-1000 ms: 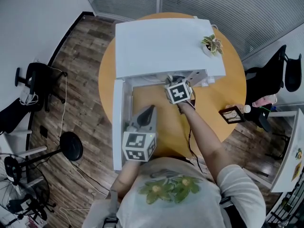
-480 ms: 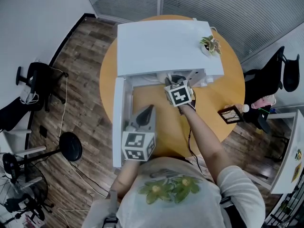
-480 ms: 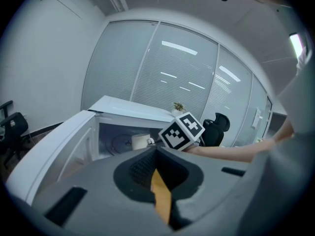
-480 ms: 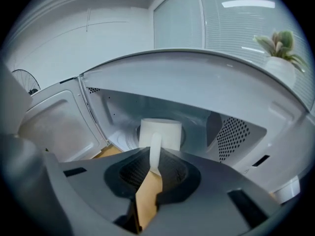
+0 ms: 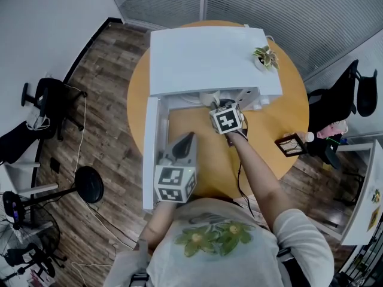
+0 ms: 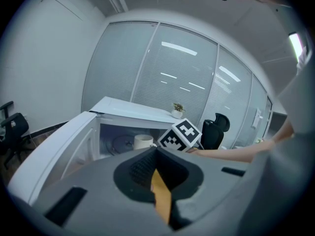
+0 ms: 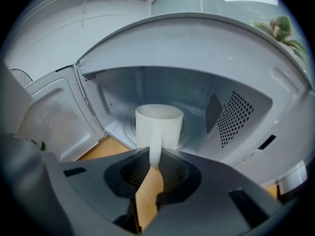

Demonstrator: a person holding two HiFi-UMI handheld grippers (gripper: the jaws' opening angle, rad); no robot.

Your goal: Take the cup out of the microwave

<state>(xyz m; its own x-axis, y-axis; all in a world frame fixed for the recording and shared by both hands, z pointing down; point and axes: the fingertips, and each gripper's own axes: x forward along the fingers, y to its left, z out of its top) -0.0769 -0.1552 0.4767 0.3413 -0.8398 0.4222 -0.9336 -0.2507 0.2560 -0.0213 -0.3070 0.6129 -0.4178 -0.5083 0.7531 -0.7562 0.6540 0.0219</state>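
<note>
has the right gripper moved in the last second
no, the right gripper keeps its place at the open front of the microwave, shut on the cup handle

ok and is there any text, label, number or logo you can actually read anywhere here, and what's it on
No text is readable in any view.
Near marker cube and far marker cube: black-and-white square patterns only, no letters or numbers.
Microwave: faint marks on its front panel, too blurred to read.
Cup: plain white on the side shown.
Stickers on the white cabinet: too small to read.
</note>
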